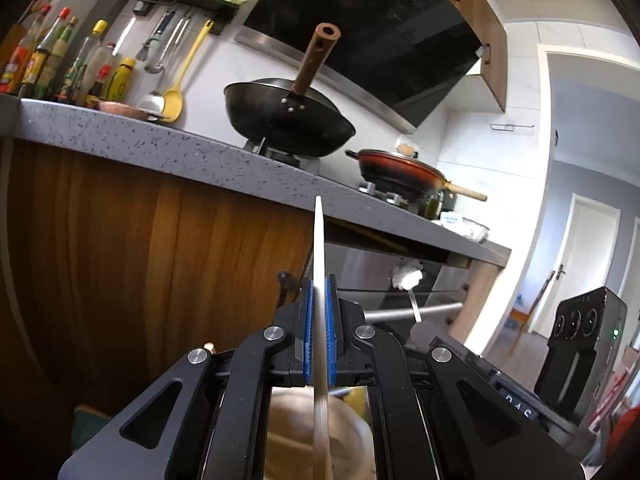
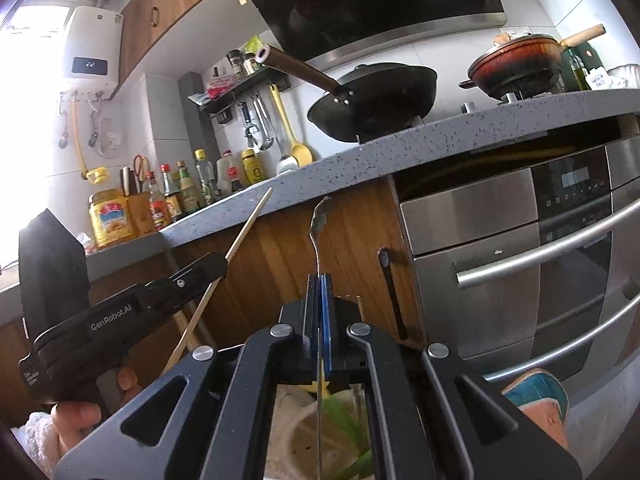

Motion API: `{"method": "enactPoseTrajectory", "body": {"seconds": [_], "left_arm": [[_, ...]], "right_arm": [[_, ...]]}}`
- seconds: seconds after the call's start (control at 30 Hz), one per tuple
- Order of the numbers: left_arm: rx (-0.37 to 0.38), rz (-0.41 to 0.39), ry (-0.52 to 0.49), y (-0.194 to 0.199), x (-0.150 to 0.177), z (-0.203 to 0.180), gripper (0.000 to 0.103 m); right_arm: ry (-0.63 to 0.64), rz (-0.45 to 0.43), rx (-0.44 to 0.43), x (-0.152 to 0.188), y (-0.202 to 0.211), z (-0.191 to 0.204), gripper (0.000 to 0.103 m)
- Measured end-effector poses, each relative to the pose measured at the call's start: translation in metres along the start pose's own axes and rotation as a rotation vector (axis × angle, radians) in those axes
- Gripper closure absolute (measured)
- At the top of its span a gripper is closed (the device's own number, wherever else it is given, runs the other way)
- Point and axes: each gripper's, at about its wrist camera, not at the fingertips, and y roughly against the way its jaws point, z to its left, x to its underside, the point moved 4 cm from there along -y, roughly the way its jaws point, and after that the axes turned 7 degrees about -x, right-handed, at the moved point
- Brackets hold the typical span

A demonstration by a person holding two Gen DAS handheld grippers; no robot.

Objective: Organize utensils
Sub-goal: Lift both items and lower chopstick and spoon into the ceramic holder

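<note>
Two hand-held grippers are raised before a speckled grey stone countertop point(image 2: 420, 136) in a home kitchen, each clamped on one utensil. The left gripper point(image 1: 319, 304) has its blue ribbed pads pressed tight on a thin, pale wooden chopstick point(image 1: 319, 240), seen edge-on in its own camera; from the right wrist view the same stick point(image 2: 248, 220) runs as a slim slanted rod through the black jaws of the left gripper point(image 2: 216, 268), with a hand point(image 2: 76, 416) on the grip below it (part of a fluffy white sleeve shows at the frame's edge). The right gripper point(image 2: 320, 304) is closed on the narrow shiny stem of a metal spoon point(image 2: 320, 220), whose small bowl stands upright above the pads, turned nearly side-on, so its shape is hard to read. On the countertop behind sit a round black wok point(image 2: 380, 96) with a tubular brown handle and a red lidded pan point(image 2: 516, 64) with a pale wooden handle. A yellow spatula point(image 1: 176, 96) and steel tools hang against the white tiled wall, beside a crowded row of sauce bottles point(image 1: 60, 64). Under the counter are wood-grain cabinet fronts and a brushed-steel oven point(image 2: 520, 248) with curved bar handles. What lies beneath the grippers is blurred and largely blocked by their black frames.
</note>
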Motion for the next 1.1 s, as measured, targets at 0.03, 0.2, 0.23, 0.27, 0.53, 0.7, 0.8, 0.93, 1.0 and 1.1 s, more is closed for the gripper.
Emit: {"method": "enactPoseTrajectory", "body": {"seconds": [0.03, 0.2, 0.23, 0.27, 0.53, 0.7, 0.8, 0.93, 1.0, 1.1], "left_arm": [[-0.011, -0.01, -0.01, -0.003, 0.001, 0.0, 0.097], [-0.045, -0.055, -0.066, -0.01, 0.007, -0.004, 0.097], [-0.045, -0.058, -0.078, -0.01, 0.009, -0.005, 0.097], [-0.052, -0.066, -0.094, -0.01, 0.011, -0.007, 0.097], [-0.051, -0.086, -0.15, -0.003, 0.024, -0.011, 0.097], [-0.031, -0.092, -0.15, 0.012, 0.024, -0.008, 0.097], [-0.009, -0.083, -0.135, 0.02, 0.024, -0.005, 0.097], [0.011, -0.067, -0.13, 0.028, 0.028, -0.002, 0.097], [0.012, -0.062, -0.145, 0.033, 0.032, -0.003, 0.097], [0.009, -0.048, -0.167, 0.037, 0.039, -0.006, 0.097]], "right_arm": [[0.001, -0.001, 0.002, 0.001, -0.002, -0.001, 0.102], [0.024, -0.018, 0.035, 0.005, -0.011, -0.003, 0.102], [0.024, -0.021, 0.038, 0.005, -0.012, -0.004, 0.102], [0.026, -0.025, 0.046, 0.006, -0.014, -0.004, 0.102], [0.077, -0.032, 0.087, 0.015, -0.018, -0.002, 0.102], [0.109, -0.032, 0.089, 0.017, -0.017, 0.002, 0.102], [0.115, -0.03, 0.08, 0.019, -0.012, 0.004, 0.102], [0.108, -0.019, 0.08, 0.021, 0.0, 0.005, 0.102], [0.095, -0.015, 0.081, 0.023, 0.006, 0.004, 0.102], [0.075, -0.001, 0.071, 0.026, 0.015, 0.002, 0.102]]}}
